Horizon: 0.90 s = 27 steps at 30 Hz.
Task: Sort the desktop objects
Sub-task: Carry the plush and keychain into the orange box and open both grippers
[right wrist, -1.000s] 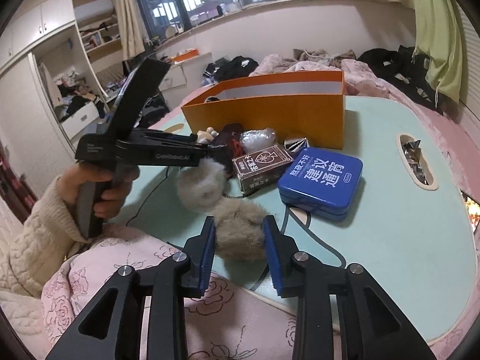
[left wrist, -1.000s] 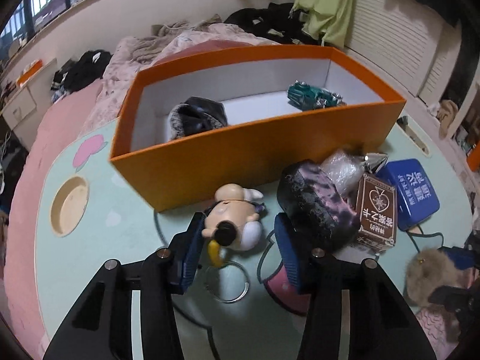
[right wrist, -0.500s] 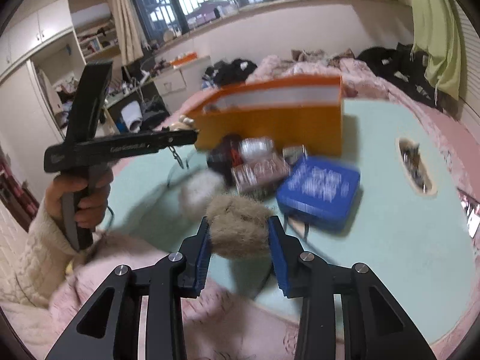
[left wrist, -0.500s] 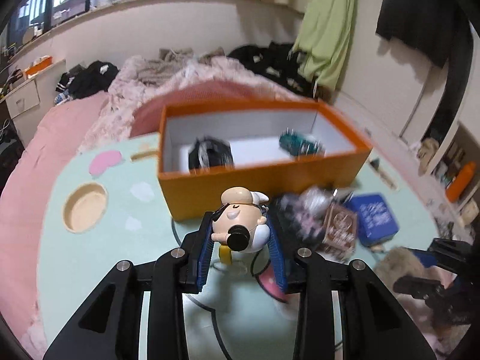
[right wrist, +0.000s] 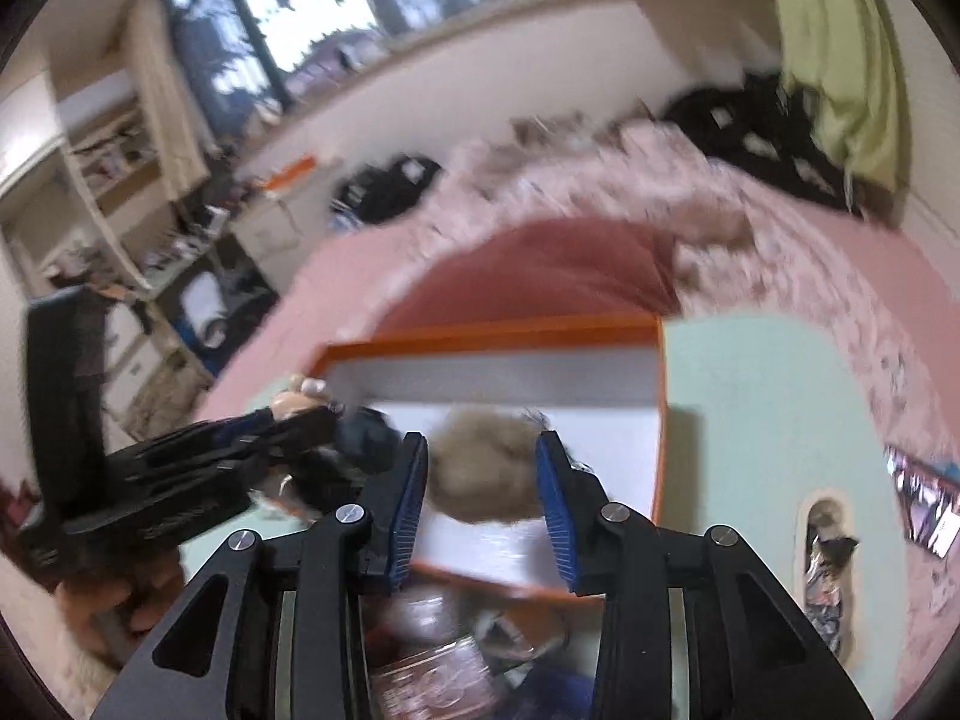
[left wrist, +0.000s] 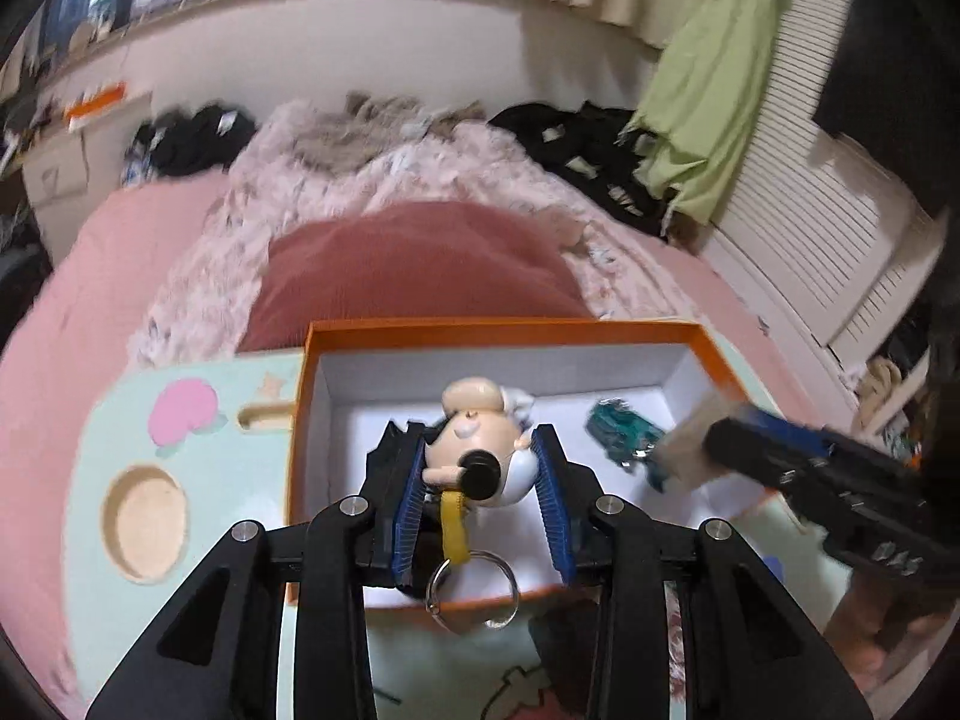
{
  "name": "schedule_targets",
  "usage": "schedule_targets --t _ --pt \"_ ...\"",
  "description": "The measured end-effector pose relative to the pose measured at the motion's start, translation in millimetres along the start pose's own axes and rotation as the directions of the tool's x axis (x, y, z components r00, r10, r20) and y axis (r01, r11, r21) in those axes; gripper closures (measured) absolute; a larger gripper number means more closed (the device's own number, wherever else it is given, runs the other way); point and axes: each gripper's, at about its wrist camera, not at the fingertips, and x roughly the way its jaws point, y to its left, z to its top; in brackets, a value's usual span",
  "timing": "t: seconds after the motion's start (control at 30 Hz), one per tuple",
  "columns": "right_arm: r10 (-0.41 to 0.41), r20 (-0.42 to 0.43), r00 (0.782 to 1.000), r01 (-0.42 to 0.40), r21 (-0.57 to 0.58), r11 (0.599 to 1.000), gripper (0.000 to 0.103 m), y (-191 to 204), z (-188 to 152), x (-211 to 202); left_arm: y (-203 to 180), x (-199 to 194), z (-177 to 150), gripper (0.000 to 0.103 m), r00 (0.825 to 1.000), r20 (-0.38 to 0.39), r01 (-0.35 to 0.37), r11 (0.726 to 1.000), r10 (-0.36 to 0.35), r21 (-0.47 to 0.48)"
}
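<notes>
Now both loads hang above the orange box [left wrist: 708, 348], which lies directly beneath and ahead of my tools on the mint table [left wrist: 102, 432]. My left hand-held gripper [left wrist: 480, 468] has the smooth, rounded figurine keychain [left wrist: 474, 450] between its blue ribbed pads, jaws opening. My right hand-held gripper [right wrist: 483, 474] brackets the soft, tan fur pom-pom [right wrist: 480, 468], jaws likewise opening. A teal toy car [left wrist: 624, 435] already rests inside the white-lined box.
</notes>
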Motion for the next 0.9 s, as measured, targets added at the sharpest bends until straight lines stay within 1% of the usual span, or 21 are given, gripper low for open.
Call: schedule_targets --t 0.03,0.07,0.1,0.13,0.17,0.2,0.27,0.3,0.33,0.37,0.43,0.47,0.53,0.6,0.63,0.7,0.8,0.83,0.87,0.9 --pt "0.000 -0.018 1.000 0.000 0.004 1.000 0.058 -3 -1 6 2 2 -2 0.063 1.000 -0.007 0.002 1.000 -0.002 -0.013" --pt "0.010 -0.015 1.000 -0.011 -0.009 1.000 0.056 -4 -1 5 5 3 -4 0.060 1.000 -0.008 0.022 0.999 -0.022 -0.030" --pt "0.010 -0.011 1.000 -0.010 -0.015 1.000 0.049 -4 -4 1 8 -1 -8 0.056 0.999 0.008 0.046 0.998 -0.046 -0.042" --pt "0.013 0.000 1.000 -0.013 -0.015 1.000 0.036 -3 -6 -7 9 -5 -11 0.053 0.998 0.021 0.055 0.997 -0.054 -0.044" --pt "0.022 0.019 1.000 -0.022 -0.010 1.000 0.033 -4 -6 -15 10 -12 -13 0.046 0.998 0.035 0.059 0.997 -0.057 -0.045" --pt "0.040 0.054 0.998 -0.040 -0.003 0.999 0.031 -5 -7 -27 11 -22 -15 0.043 0.996 0.059 0.066 0.997 -0.063 -0.045" --pt "0.066 0.106 0.992 -0.068 0.018 0.997 0.030 -11 -7 -49 15 -41 -18 0.042 0.992 0.103 0.079 0.996 -0.074 -0.046" --pt "0.071 0.125 0.990 -0.075 0.032 0.997 0.028 -14 -8 -59 17 -53 -22 0.040 0.990 0.117 0.079 0.996 -0.073 -0.051" --pt "0.070 0.138 0.988 -0.077 0.043 0.996 0.026 -17 -11 -69 19 -63 -26 0.037 0.990 0.119 0.076 0.995 -0.068 -0.059" --pt "0.062 0.142 0.988 -0.069 0.046 0.997 0.025 -19 -17 -79 20 -67 -28 0.031 0.991 0.116 0.070 0.996 -0.063 -0.063" --pt "0.035 0.127 0.991 -0.038 0.021 0.999 0.023 -16 -32 -93 19 -77 -40 0.030 0.995 0.094 0.049 0.997 -0.044 -0.052" --pt "0.011 0.105 0.994 -0.010 -0.006 1.000 0.023 -12 -44 -97 17 -79 -48 0.029 0.996 0.078 0.039 0.999 -0.036 -0.038" --pt "-0.032 0.057 0.998 0.036 -0.070 0.997 0.023 0 -69 -101 8 -79 -68 0.029 1.000 0.022 0.006 1.000 -0.006 0.003" --pt "-0.075 0.002 0.997 0.074 -0.145 0.987 0.023 13 -97 -98 -1 -74 -94 0.029 0.999 -0.038 -0.021 0.999 0.022 0.042" --pt "-0.107 -0.023 0.994 0.101 -0.184 0.978 0.023 21 -113 -95 -4 -73 -104 0.029 0.998 -0.056 -0.031 0.998 0.034 0.049" --pt "-0.162 -0.036 0.986 0.150 -0.230 0.961 0.022 30 -134 -88 -6 -70 -127 0.029 0.996 -0.079 -0.043 0.997 0.047 0.058" --pt "-0.266 -0.052 0.962 0.238 -0.311 0.920 0.020 42 -160 -69 -7 -64 -149 0.029 0.988 -0.099 -0.107 0.989 0.118 0.106" --pt "-0.280 -0.064 0.958 0.246 -0.320 0.915 0.016 42 -164 -63 -6 -61 -154 0.029 0.985 -0.109 -0.121 0.986 0.134 0.117" --pt "-0.264 -0.056 0.963 0.236 -0.303 0.924 0.012 38 -165 -60 -6 -59 -156 0.025 0.984 -0.120 -0.117 0.986 0.131 0.120" --pt "-0.264 -0.063 0.963 0.236 -0.284 0.929 0.001 35 -166 -58 -6 -59 -159 0.017 0.986 -0.111 -0.110 0.986 0.124 0.122"
